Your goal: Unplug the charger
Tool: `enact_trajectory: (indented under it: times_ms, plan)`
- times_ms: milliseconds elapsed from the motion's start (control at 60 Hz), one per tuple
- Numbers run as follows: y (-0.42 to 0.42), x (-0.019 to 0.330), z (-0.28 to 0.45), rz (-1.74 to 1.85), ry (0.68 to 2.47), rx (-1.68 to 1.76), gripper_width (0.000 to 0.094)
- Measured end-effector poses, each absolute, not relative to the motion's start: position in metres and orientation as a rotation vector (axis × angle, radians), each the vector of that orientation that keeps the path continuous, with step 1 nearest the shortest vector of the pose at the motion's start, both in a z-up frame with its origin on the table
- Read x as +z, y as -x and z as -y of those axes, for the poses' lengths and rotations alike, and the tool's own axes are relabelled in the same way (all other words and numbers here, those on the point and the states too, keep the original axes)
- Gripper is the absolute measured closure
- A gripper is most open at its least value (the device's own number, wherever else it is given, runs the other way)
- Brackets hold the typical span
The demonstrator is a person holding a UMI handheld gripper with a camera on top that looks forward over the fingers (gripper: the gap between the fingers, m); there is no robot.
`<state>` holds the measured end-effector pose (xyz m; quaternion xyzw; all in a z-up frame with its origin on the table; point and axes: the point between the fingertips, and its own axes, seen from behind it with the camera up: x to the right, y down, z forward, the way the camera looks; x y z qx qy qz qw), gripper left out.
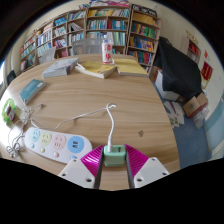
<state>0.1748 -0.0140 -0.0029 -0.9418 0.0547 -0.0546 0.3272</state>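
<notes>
A small mint-green and white charger (114, 153) sits between my fingers, and both magenta pads (93, 158) press on its sides, so my gripper (114, 158) is shut on it. The charger's white cable (108, 122) runs up from it and curves left over the wooden table (130, 100). Left of my fingers a white power strip (52, 143) with pastel sockets lies on the table. The charger is a short way to the right of the strip, clear of its sockets.
A white bottle (107, 48) and stacked books (98, 68) stand at the table's far side. A green device (10, 110) lies beyond the strip. Bookshelves (100, 22) fill the back wall, and a dark chair (180, 68) stands at the right.
</notes>
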Motion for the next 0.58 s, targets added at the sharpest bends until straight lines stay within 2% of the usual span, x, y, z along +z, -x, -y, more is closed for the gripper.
enact_trajectory:
  times_ms: [33,67,150,183,233,583]
  plan:
    - [-0.175,-0.001,0.011,-0.154,2.454,-0.136,0.0456]
    - [-0.175,0.003,0.007,-0.164,2.437,-0.130,0.0317]
    - [-0.183,0.020,0.005,-0.170,2.394,-0.154,0.0116]
    - [-0.181,0.029,0.005,-0.184,2.376,-0.137,0.0074]
    - [-0.175,0.039,0.010,-0.204,2.361,-0.102,0.0097]
    - [-0.155,0.119,0.114,-0.314,2.286,-0.140,0.0091]
